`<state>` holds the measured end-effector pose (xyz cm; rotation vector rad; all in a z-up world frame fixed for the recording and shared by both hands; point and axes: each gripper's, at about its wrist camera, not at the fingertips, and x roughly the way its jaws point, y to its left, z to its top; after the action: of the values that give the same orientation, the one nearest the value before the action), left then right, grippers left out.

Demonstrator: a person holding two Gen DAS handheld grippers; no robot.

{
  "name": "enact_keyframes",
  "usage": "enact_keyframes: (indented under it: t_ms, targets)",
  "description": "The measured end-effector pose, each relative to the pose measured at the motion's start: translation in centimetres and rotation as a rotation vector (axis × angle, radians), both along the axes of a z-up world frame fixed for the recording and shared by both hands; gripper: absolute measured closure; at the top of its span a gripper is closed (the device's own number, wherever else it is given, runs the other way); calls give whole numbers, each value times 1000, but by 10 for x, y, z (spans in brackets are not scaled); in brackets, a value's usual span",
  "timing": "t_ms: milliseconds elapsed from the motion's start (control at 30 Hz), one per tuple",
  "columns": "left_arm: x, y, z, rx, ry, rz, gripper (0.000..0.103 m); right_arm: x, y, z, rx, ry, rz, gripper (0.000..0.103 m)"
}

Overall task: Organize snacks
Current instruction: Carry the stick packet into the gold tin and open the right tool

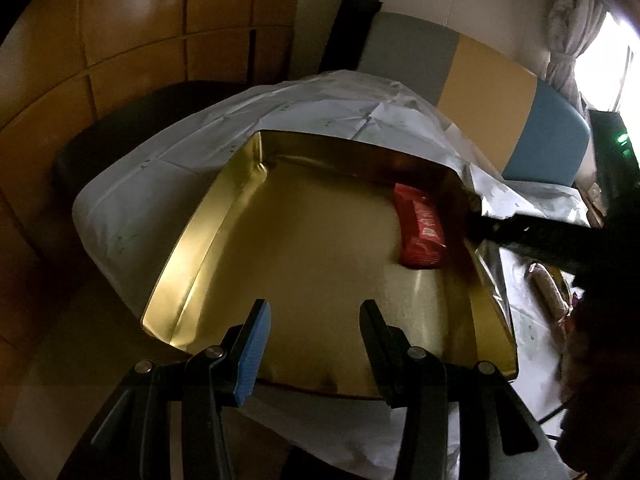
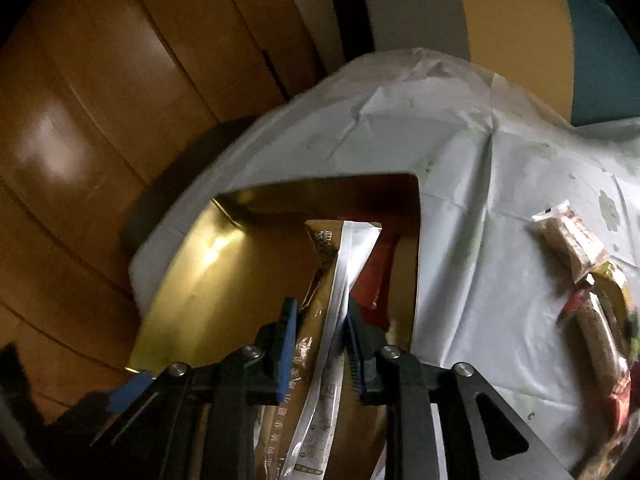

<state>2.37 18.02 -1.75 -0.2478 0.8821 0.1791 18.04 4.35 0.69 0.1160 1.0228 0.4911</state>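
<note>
The left tongs (image 1: 316, 320) hang spread with nothing between them, just above the near rim of the gold tin (image 1: 192, 240). The right tongs (image 2: 320, 320) are pinching a gold snack packet (image 2: 320, 276) by its silver back seam, over the tin's right side. Most of the tin's floor lies bare, from the near edge to the far left corner. A red snack bar (image 1: 420, 228) lies inside against the right wall, toward the far corner. The tin sits on a bench covered with a creased white cloth (image 2: 460, 160), its right wall parallel to open cloth. Farther right on the cloth, well apart from the tin, lie more wrapped snacks (image 2: 568, 240).
</note>
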Motion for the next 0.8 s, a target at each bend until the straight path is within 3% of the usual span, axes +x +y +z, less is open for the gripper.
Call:
enact_keyframes:
  t_ms: [167,233,633,800]
  targets:
    - [1,0,-3,-3,6,5,56,-2,-4,-17,-39,18,-4,77]
    - [0,-1,-2,-3,3,3,56,-7,-9,-15,-26,19,-2,61]
    - [-2,-14,3,22,-5,-27,56,-43,-23,11,-46,-94,-2,59]
    - [-4,-21,8,34,-16,-46,56,-57,-41,25,-42,-133,-32,51]
